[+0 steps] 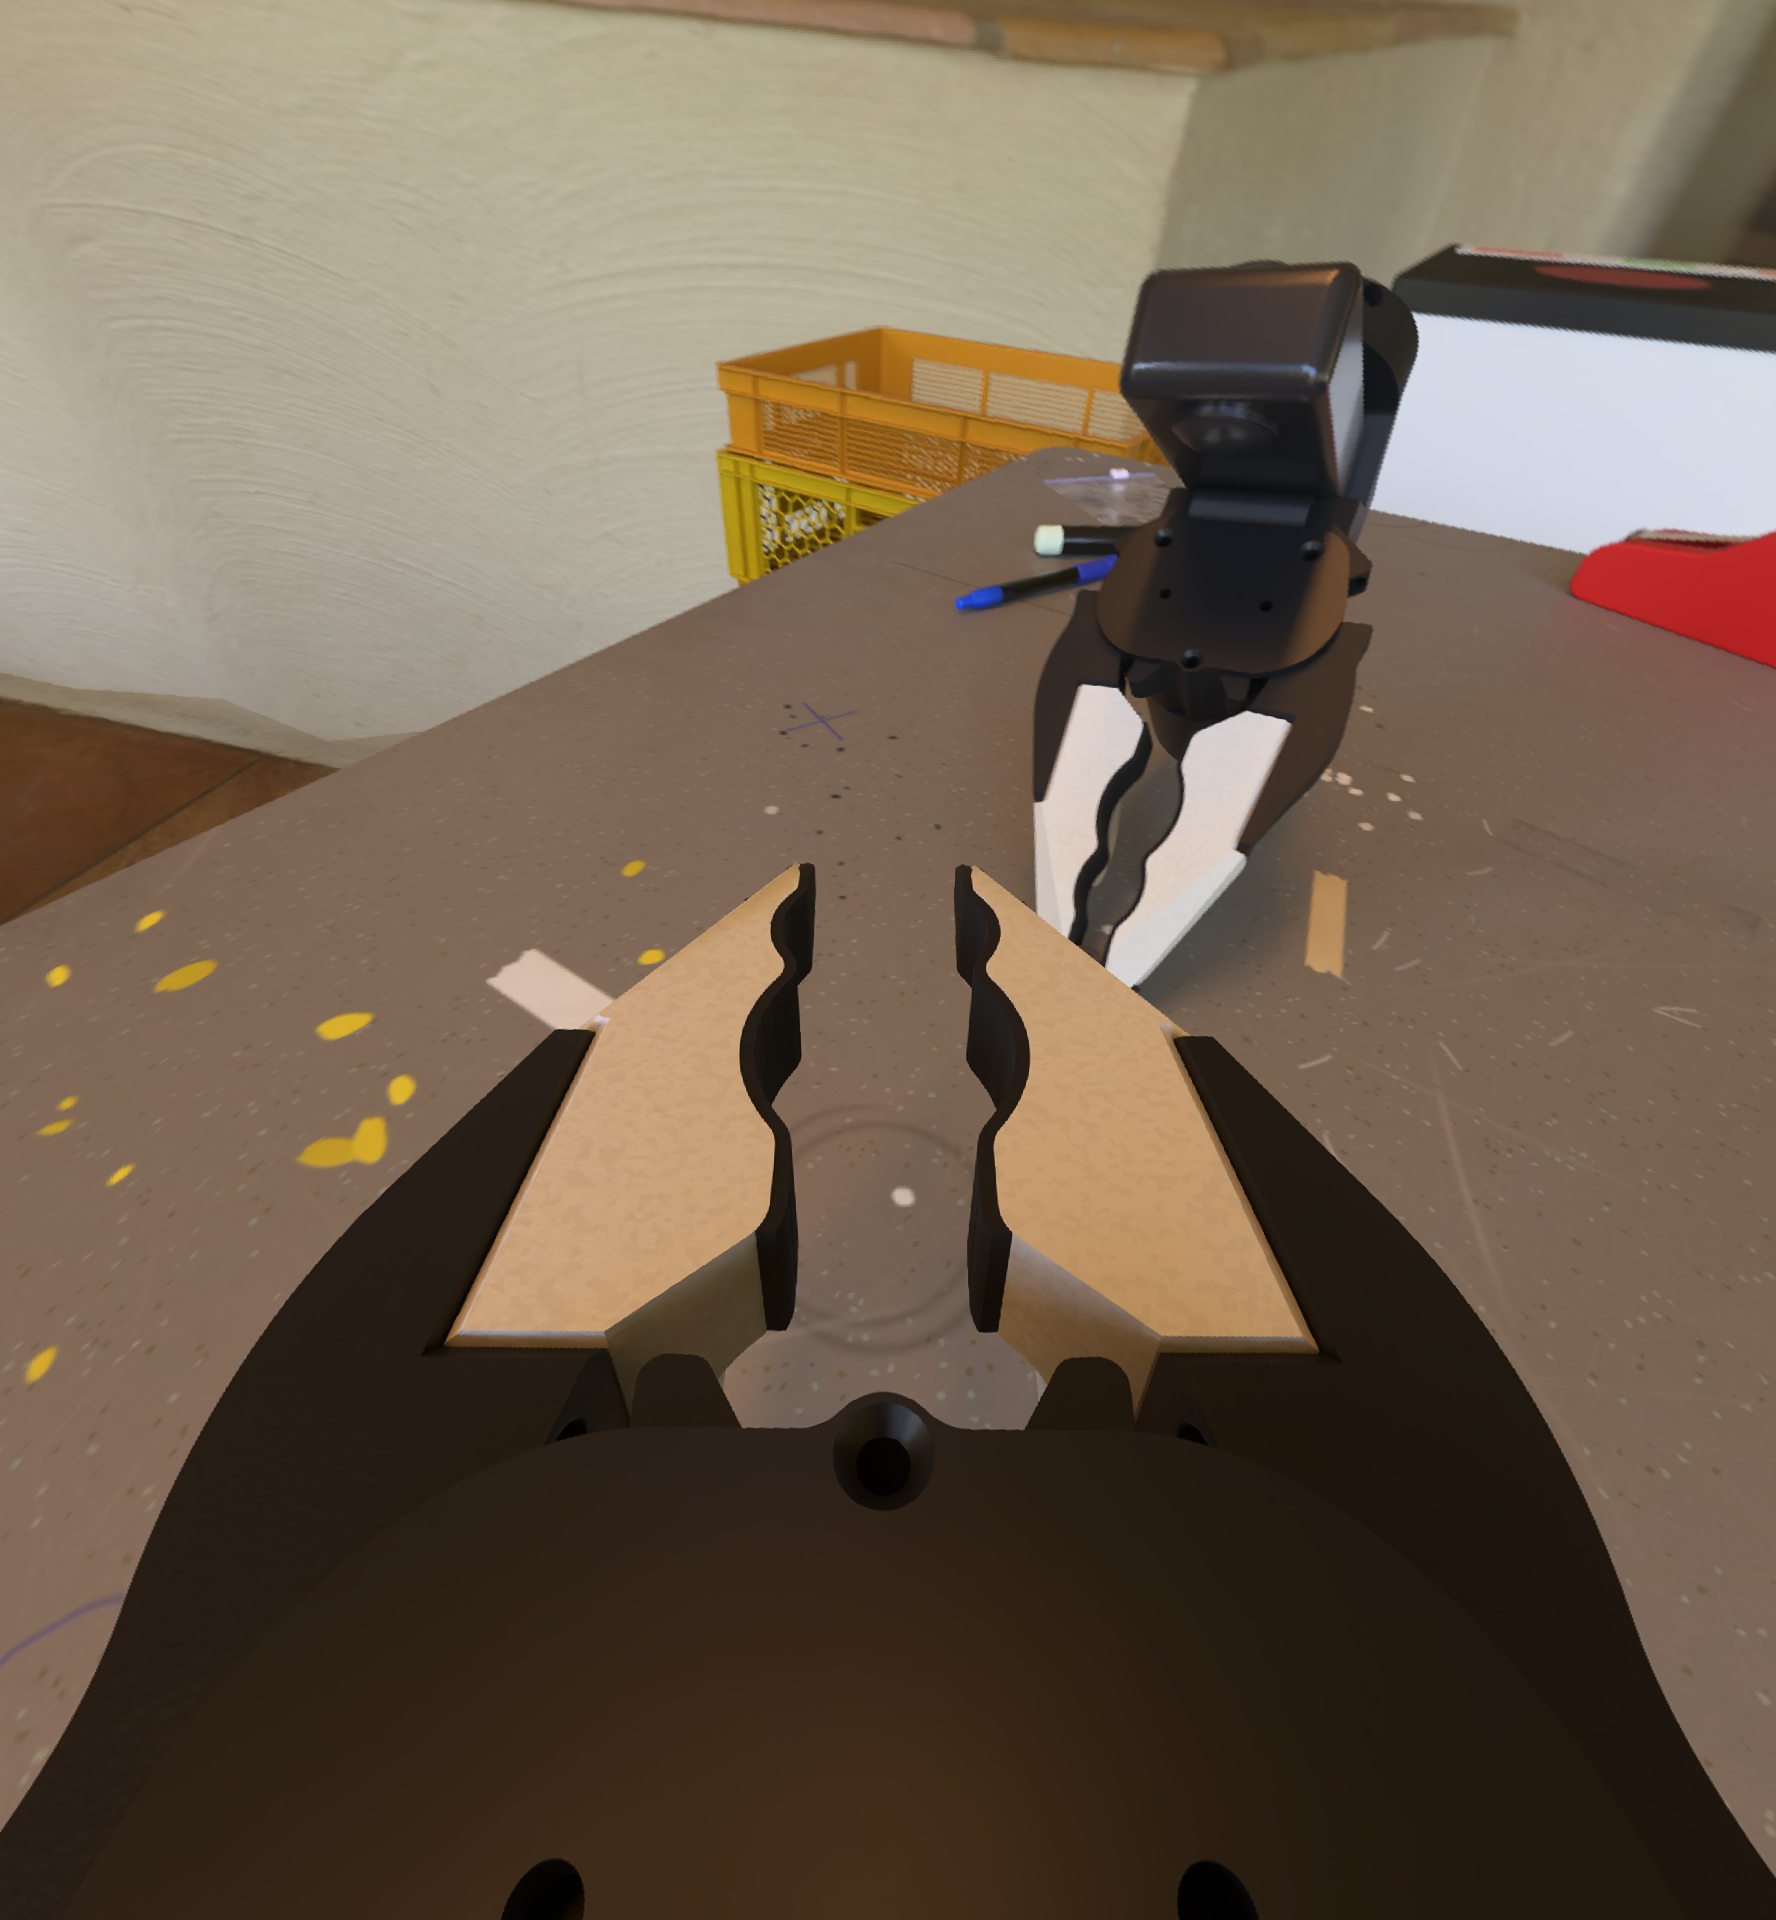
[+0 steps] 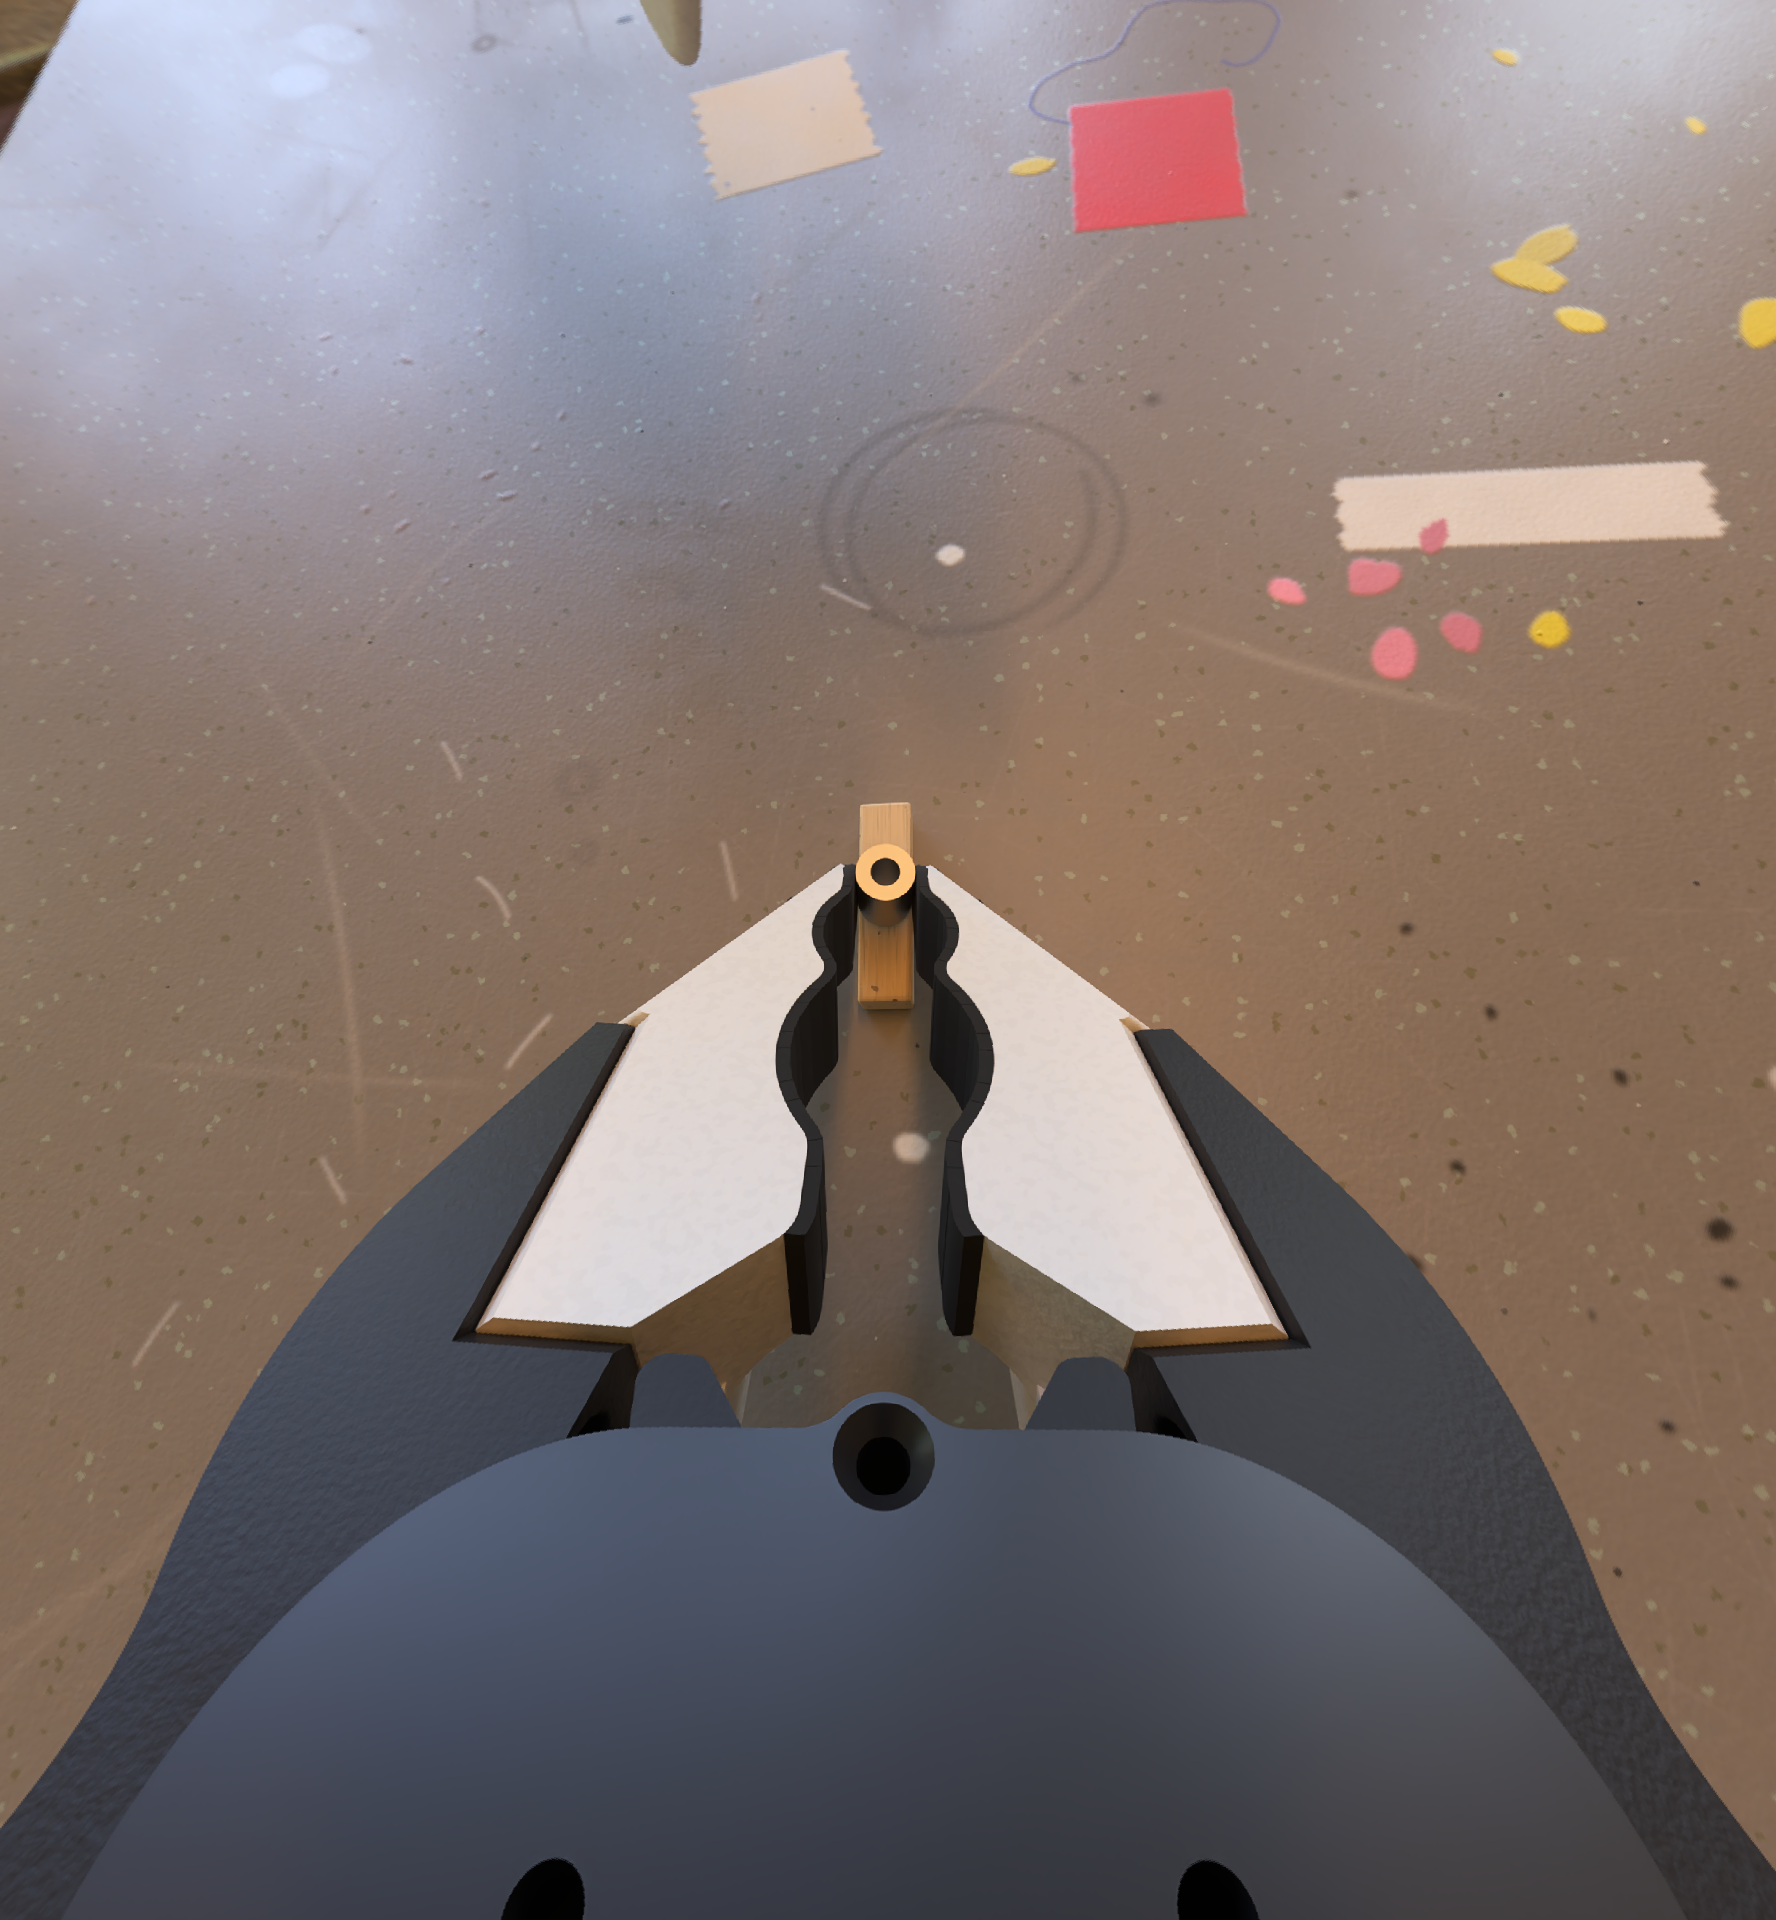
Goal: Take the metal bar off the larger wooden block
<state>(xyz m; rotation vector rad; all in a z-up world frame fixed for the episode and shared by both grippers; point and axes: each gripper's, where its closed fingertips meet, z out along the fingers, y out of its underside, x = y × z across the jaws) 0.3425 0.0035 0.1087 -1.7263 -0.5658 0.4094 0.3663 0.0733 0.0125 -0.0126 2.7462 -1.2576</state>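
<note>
In the right wrist view my right gripper (image 2: 884, 875) points down at the table, its jaws closed around the metal bar (image 2: 884, 873). The bar stands upright and shows end-on as a gold ring with a dark shaft below. Under it a light wooden block (image 2: 884, 961) lies flat on the table, partly hidden by the bar and the fingertips. No second block is in view. In the left wrist view my left gripper (image 1: 884, 883) is open and empty above the table. The right gripper (image 1: 1107, 940) stands just beyond it to the right, tips down near the tabletop.
The brown speckled table (image 1: 551, 831) ends at the left, with floor beyond. An orange crate (image 1: 925, 405) on a yellow crate (image 1: 790, 509) stands behind it. Markers (image 1: 1029, 584), a red object (image 1: 1725, 597) and a white box (image 1: 1611, 416) lie at the far side. A red square (image 2: 1154, 158) and tape strips (image 2: 1528, 504) are stuck flat on the table.
</note>
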